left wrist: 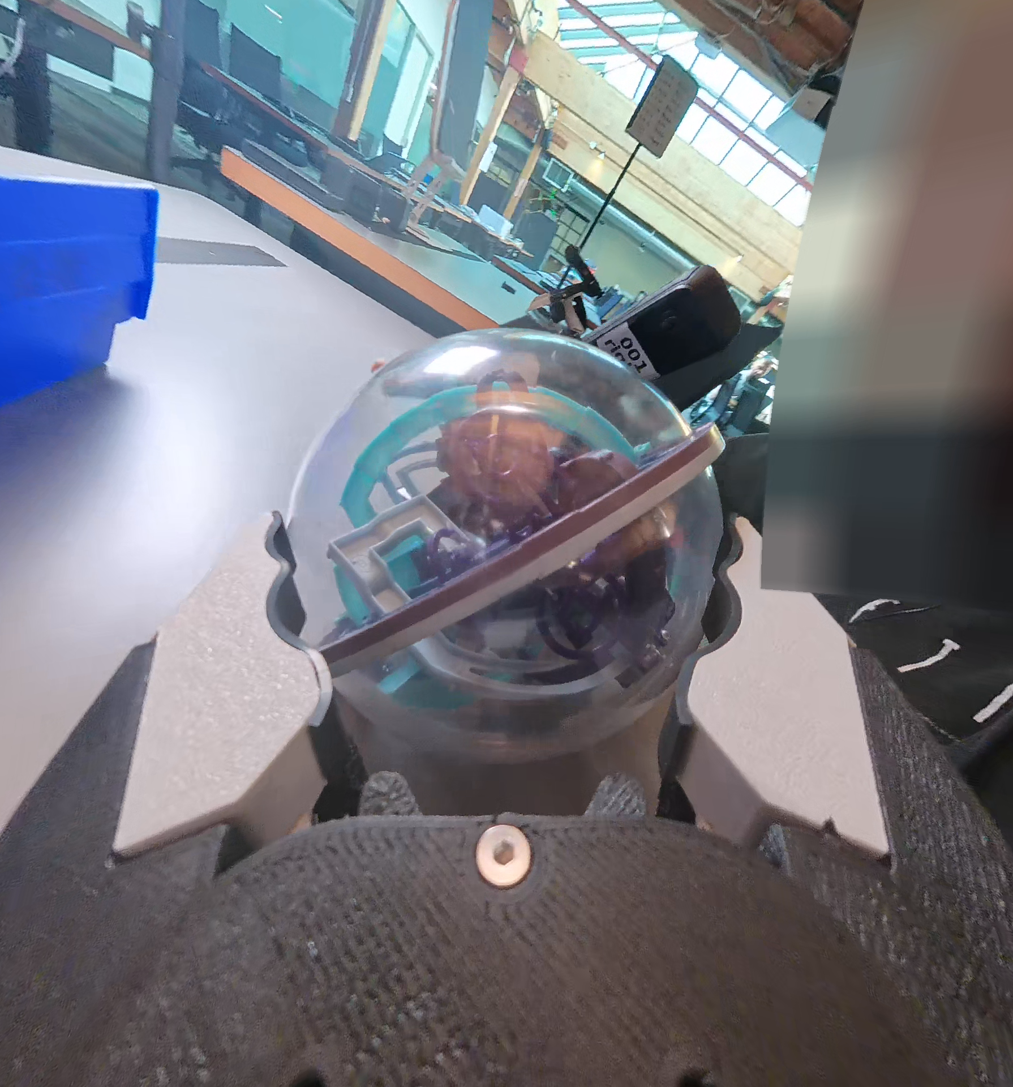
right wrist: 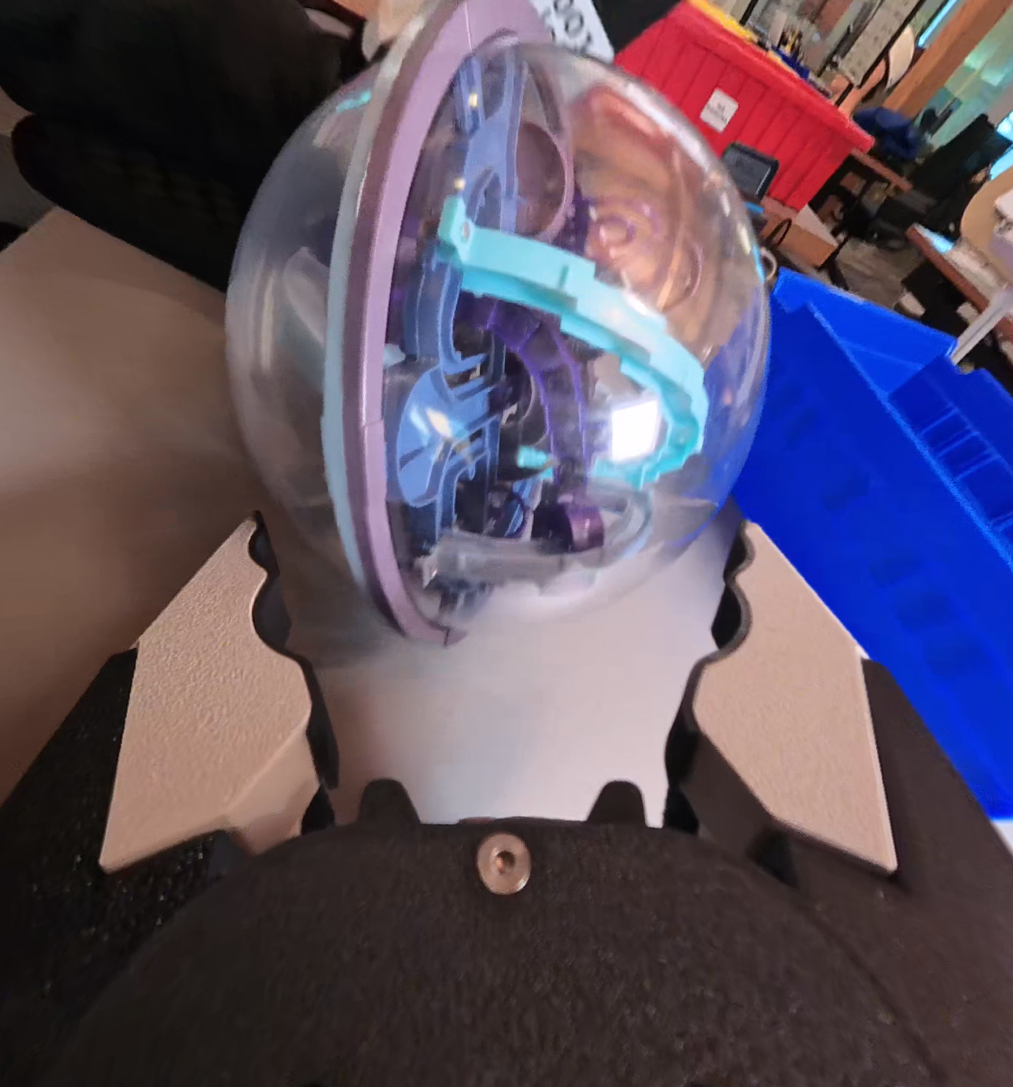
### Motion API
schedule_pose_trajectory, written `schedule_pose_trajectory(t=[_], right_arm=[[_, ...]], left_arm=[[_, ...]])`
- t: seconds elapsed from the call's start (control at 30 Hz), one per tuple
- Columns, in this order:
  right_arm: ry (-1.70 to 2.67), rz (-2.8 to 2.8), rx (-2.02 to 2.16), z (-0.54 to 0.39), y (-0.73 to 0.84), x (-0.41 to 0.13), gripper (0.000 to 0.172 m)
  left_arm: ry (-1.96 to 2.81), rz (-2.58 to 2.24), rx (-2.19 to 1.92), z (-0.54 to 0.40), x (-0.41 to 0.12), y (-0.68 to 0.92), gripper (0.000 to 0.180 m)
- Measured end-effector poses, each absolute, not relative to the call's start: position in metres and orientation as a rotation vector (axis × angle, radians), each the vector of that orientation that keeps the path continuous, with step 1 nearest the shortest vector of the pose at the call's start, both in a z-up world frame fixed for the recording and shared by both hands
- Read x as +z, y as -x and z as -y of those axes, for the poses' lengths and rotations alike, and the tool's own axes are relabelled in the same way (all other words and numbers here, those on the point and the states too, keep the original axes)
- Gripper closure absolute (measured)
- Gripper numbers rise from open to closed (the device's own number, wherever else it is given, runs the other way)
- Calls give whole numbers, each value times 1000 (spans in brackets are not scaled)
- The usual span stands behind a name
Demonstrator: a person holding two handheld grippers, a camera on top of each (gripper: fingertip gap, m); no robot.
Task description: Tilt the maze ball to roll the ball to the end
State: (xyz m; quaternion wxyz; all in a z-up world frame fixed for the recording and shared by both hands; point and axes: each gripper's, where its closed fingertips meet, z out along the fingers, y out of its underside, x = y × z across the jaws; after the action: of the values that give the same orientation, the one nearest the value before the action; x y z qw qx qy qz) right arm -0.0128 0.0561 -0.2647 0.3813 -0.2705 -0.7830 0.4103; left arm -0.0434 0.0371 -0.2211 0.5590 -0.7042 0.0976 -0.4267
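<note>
The maze ball (left wrist: 492, 529) is a clear sphere with teal, purple and grey tracks inside and a rim around its middle. In the left wrist view it sits tilted between my left gripper's (left wrist: 503, 582) two pads, which press on its sides and hold it above the table. The right gripper's black body (left wrist: 677, 329) shows behind the ball. In the right wrist view the maze ball (right wrist: 492, 353) stands just ahead of my right gripper (right wrist: 498, 582). Its jaws are spread wide, with a gap between the right pad (right wrist: 727, 588) and the sphere. I cannot make out the small ball inside.
A blue plastic bin (left wrist: 51, 282) stands on the grey table (left wrist: 139, 500) to the left; it also shows in the right wrist view (right wrist: 904, 529), close to the ball. A red-covered table (right wrist: 745, 106) is far behind. A person's dark clothing (left wrist: 933, 676) is at the right.
</note>
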Motion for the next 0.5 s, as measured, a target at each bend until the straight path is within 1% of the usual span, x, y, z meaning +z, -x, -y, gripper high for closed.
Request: schedule_pose_trajectory(t=[0.13, 0.33, 0.5], right_arm=[[632, 2030, 1018, -51, 19, -259, 21], [651, 2051, 1032, -51, 20, -257, 23], [660, 2065, 1004, -48, 22, -255, 24]], left_arm=[[1644, -227, -1049, -41, -223, 43, 42], [1641, -212, -1042, -39, -223, 47, 44], [1681, -271, -728, -26, -220, 55, 46]])
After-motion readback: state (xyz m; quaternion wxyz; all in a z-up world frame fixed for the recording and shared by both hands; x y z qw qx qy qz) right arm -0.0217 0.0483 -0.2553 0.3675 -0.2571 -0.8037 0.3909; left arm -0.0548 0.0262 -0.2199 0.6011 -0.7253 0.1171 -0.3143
